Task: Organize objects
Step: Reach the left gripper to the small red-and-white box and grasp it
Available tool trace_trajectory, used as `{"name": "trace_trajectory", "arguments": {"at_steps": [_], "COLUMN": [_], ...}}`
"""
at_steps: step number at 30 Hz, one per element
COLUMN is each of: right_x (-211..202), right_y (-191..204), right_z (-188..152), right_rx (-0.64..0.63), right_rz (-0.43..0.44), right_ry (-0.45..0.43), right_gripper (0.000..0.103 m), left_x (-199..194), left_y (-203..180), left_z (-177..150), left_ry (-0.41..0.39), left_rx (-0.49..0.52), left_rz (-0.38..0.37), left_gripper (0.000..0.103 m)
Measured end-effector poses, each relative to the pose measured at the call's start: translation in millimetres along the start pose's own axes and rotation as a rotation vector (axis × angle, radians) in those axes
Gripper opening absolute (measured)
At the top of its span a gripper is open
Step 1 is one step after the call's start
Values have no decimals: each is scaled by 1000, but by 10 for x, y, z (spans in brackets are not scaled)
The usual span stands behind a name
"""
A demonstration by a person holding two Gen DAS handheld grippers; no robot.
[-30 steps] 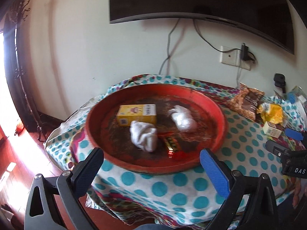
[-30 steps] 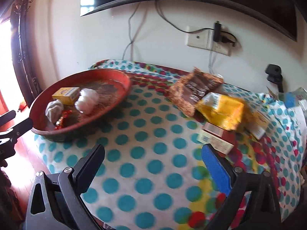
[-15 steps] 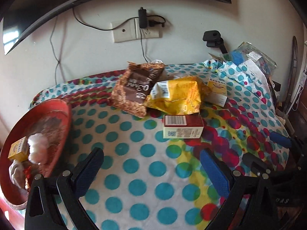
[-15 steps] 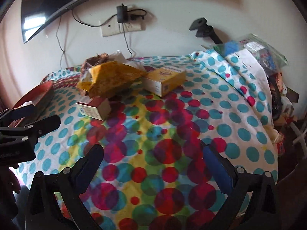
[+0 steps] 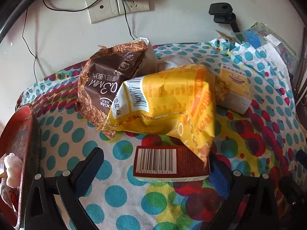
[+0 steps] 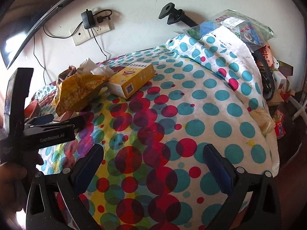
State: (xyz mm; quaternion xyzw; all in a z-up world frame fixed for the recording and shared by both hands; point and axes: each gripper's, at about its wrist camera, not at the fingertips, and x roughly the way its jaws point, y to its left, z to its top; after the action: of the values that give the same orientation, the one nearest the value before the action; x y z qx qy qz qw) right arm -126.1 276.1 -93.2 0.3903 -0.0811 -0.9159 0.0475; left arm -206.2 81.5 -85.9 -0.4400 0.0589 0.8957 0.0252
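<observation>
The left gripper (image 5: 153, 164) is spread wide and holds nothing, and the small brown box (image 5: 170, 163) with the barcode lies directly between its two fingers, flat on the spotted cloth (image 5: 63, 130). The box's long axis runs across the view, from one finger toward the other, so as I judge it the jaws would close along its length rather than its narrow width. One corner of the yellow snack bag (image 5: 168, 103) overhangs the box's far right end and seems to rest on it. Behind the yellow bag lies the brown snack bag (image 5: 107, 84), partly tucked under it, and to the right a yellow carton (image 5: 236, 88) sits just beside the bag. The red tray (image 5: 19, 134) is at the left edge, well apart from the box. The right gripper (image 6: 153, 170) is likewise wide open and empty, over bare cloth, with the pile of packages well off to its far left; the left gripper is clearly the nearer one to the box. Farther back, a wall socket (image 5: 117, 5) is fixed above the table.
</observation>
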Motion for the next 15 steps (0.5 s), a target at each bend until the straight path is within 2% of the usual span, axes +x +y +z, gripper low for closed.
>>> {"name": "trace_trajectory", "arguments": {"at_steps": [2,4,5,7,15], "right_x": [9,21,26,33,49], "right_y": [19,38,51,61,151], "right_z": [-2,-7,-11,-15,-56], "right_rx": [-9,-24,-34,-45,-94], "right_rz": [-9,-20,-27,-34,-79], "right_ry": [-2,-4,-4,-3,-13], "right_gripper": [103,103,103,103,103], "left_x": [28,22,-14,-74,-245], "left_y": [55,93,106,96,287], "left_z": [-2,-15,-26,-39,-258], "left_ry": [12,15,-1,-5,-13], "left_rx": [-31,-58,-63,-45,-70], "left_rz": [-24,-41,-67,-36,-60], "left_gripper": [103,97,65,63,63]}}
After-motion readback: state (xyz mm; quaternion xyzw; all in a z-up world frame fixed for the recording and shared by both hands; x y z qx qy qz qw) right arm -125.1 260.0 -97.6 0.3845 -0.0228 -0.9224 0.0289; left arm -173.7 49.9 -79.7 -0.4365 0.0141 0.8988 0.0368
